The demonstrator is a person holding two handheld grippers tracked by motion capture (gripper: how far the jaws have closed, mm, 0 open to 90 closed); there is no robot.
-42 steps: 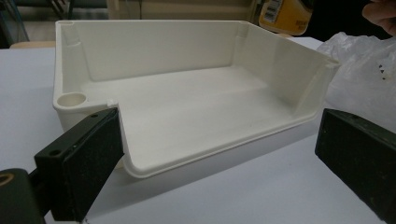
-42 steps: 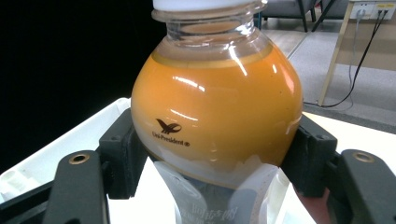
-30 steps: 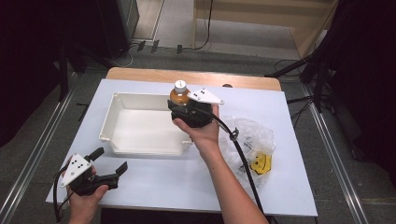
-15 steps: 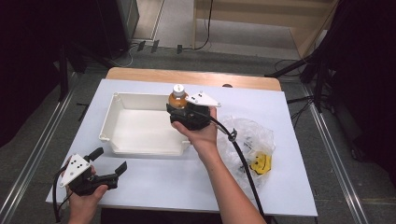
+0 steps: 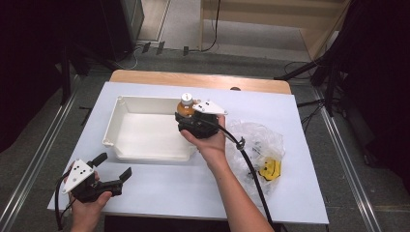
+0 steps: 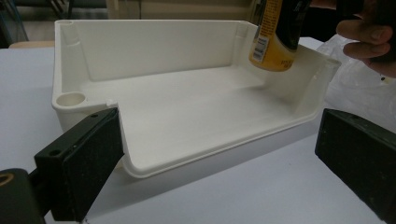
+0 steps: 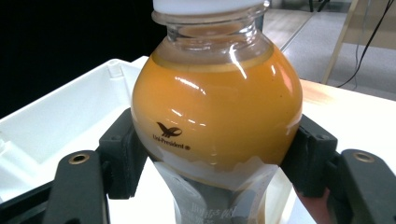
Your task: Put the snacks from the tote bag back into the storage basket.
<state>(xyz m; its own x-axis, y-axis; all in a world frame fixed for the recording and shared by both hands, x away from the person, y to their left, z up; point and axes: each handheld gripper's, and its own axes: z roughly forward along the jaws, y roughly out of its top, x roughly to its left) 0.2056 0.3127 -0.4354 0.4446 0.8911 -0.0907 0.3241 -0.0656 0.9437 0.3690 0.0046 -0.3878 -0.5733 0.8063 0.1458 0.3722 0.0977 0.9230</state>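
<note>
A clear bottle (image 5: 186, 103) of orange drink with a white cap stands upright in my right gripper (image 5: 188, 115), just over the right end of the white bin (image 5: 140, 102). In the right gripper view both pads press on the bottle (image 7: 217, 107) under its round shoulder, with my right gripper (image 7: 215, 161) shut on it. The left gripper view shows the bottle's labelled base (image 6: 275, 39) hanging above the bin's (image 6: 154, 51) floor near its right wall. At the table's front left corner my left gripper (image 5: 113, 165) rests open, and its jaws (image 6: 219, 158) hold nothing.
A crumpled clear plastic bag (image 5: 256, 145) with a yellow smiley item (image 5: 270, 169) lies right of the bin. The white tabletop (image 5: 183, 188) spreads in front of the bin. A black cable (image 5: 251, 169) trails from the right gripper along the forearm.
The right hand has edged the bottle slightly down and toward me over the bin's right end. The left gripper has stayed where it was.
</note>
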